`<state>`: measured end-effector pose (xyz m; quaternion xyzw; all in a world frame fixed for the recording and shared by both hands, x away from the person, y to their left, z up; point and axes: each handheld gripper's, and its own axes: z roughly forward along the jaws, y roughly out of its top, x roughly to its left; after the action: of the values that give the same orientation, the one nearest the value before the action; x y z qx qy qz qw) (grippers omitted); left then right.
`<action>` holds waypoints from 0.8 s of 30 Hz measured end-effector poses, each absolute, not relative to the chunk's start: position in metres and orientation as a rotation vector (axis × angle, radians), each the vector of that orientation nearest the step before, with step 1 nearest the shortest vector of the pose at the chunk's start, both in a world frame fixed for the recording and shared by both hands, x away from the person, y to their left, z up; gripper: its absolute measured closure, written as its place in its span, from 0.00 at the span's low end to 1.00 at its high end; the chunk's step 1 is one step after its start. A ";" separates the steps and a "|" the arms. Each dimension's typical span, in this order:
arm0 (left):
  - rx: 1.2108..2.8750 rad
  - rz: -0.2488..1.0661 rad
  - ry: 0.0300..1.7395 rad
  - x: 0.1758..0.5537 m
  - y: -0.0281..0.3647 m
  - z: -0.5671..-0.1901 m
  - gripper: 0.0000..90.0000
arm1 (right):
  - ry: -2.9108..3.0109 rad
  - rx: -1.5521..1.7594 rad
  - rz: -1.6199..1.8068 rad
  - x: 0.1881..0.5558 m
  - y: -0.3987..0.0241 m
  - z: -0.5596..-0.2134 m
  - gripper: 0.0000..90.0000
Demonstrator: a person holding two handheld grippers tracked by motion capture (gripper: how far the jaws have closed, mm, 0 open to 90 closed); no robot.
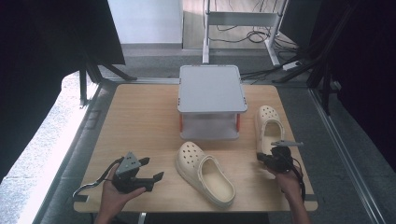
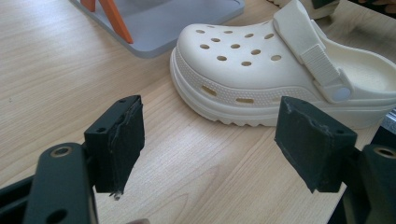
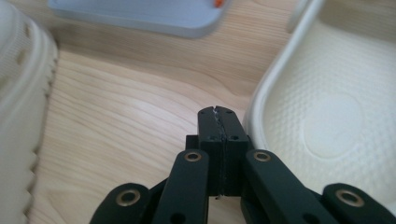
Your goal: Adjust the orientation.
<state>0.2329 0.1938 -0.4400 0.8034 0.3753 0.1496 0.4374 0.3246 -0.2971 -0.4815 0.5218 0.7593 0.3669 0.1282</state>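
Two cream clogs lie on the wooden table [image 1: 140, 121]. One clog [image 1: 204, 173] lies near the front middle, toe toward the back left; the left gripper view shows this clog [image 2: 261, 70] close ahead. The other clog [image 1: 268, 127] lies at the right, toe pointing away. My left gripper [image 1: 154, 169] rests at the front left, jaws wide apart with nothing between them, also seen as the left gripper [image 2: 210, 140]. My right gripper [image 1: 262, 157] sits at the heel end of the right clog, jaws pressed together and empty; the right gripper [image 3: 218, 114] is just beside that clog's rim [image 3: 261, 116].
A grey two-tier stand [image 1: 211, 91] with orange posts occupies the back middle of the table. Beyond it stand a white frame's legs and cables on the floor. Dark curtains flank both sides. Open tabletop lies at the left.
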 end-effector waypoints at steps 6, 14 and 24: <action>1.998 0.375 0.936 0.233 0.194 -0.440 0.27 | 2.210 1.554 1.144 0.322 -0.324 -0.483 1.00; 1.998 0.373 0.936 0.233 0.194 -0.440 0.27 | 2.182 1.566 1.159 0.320 -0.349 -0.482 1.00; 2.002 0.371 0.939 0.234 0.193 -0.440 0.27 | 2.186 1.491 1.239 0.318 -0.352 -0.470 0.91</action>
<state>0.2338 0.1931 -0.4403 0.8041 0.3770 0.1492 0.4349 0.3182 -0.3516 -0.4703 0.5073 0.7437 0.4214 0.1099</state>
